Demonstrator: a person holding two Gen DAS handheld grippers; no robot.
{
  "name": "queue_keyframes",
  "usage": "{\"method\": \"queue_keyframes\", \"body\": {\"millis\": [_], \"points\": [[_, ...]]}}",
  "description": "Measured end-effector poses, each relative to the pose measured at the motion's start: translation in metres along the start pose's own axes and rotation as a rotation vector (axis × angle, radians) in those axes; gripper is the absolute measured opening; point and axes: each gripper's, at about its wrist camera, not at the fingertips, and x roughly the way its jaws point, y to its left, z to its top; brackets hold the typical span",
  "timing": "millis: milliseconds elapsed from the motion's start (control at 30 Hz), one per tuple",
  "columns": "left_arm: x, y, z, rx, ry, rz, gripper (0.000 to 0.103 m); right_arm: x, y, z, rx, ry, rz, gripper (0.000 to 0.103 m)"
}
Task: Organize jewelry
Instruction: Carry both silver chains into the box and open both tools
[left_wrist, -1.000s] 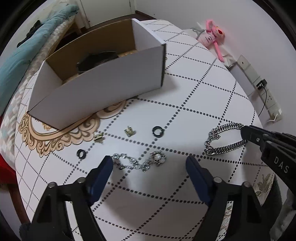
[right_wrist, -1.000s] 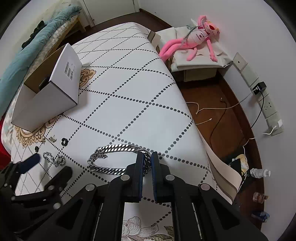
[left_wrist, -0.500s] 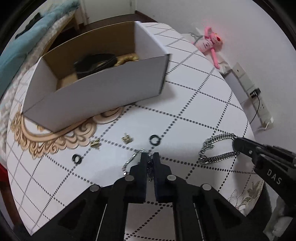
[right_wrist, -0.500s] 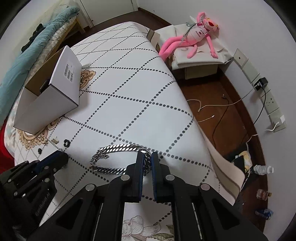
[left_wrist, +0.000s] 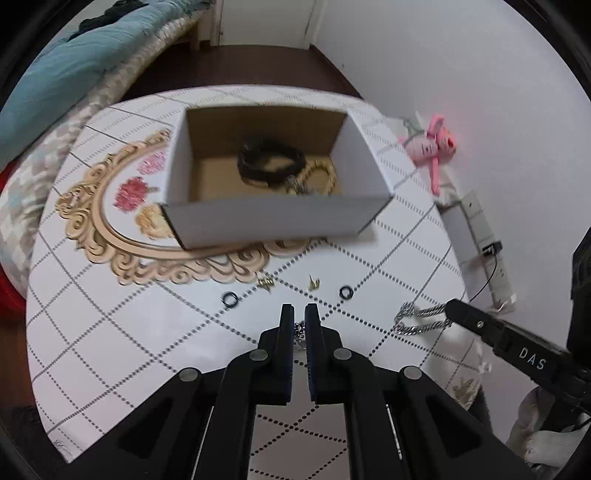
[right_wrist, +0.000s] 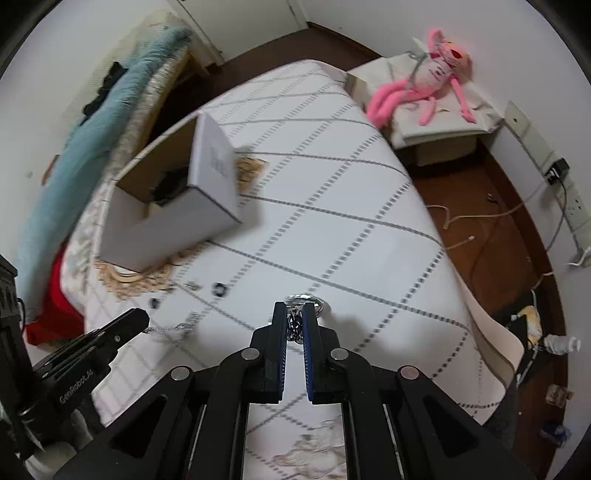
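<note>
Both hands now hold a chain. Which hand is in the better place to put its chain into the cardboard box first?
Probably the left. The left gripper, shut on the thin chain, faces the cardboard box opening directly. The right gripper, shut on the thick chain, is farther to the side.

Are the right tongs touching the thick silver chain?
Touching. In the right wrist view, the right tongs are shut on the thick silver chain, with links pinched between the pads.

Bare patterned tablecloth (right_wrist: 332, 229) lies right of the open-topped cardboard box (left_wrist: 273, 218). Two black rings (left_wrist: 229, 298) and small gold pieces (left_wrist: 314, 282) dot its near approach.
</note>
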Motion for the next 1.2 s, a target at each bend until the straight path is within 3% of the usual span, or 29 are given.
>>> {"method": "queue_keyframes", "body": {"millis": [500, 767, 967, 1200], "points": [[-0.086, 0.013, 0.058, -0.047, -0.171, -0.11, 0.003, -0.062, 0.062, 0.04, -0.094, -0.072, 0.188, 0.008], [-0.097, 0.024, 0.111, -0.03, -0.236, -0.081, 0.003, -0.092, 0.108, 0.09, -0.184, -0.16, 0.224, 0.008], [-0.063, 0.043, 0.137, -0.03, -0.168, -0.043, 0.003, -0.079, 0.136, 0.122, -0.224, -0.141, 0.217, 0.008], [-0.024, 0.064, 0.148, -0.081, -0.025, 0.011, 0.006, -0.022, 0.152, 0.138, -0.225, -0.002, 0.222, 0.008]]}}
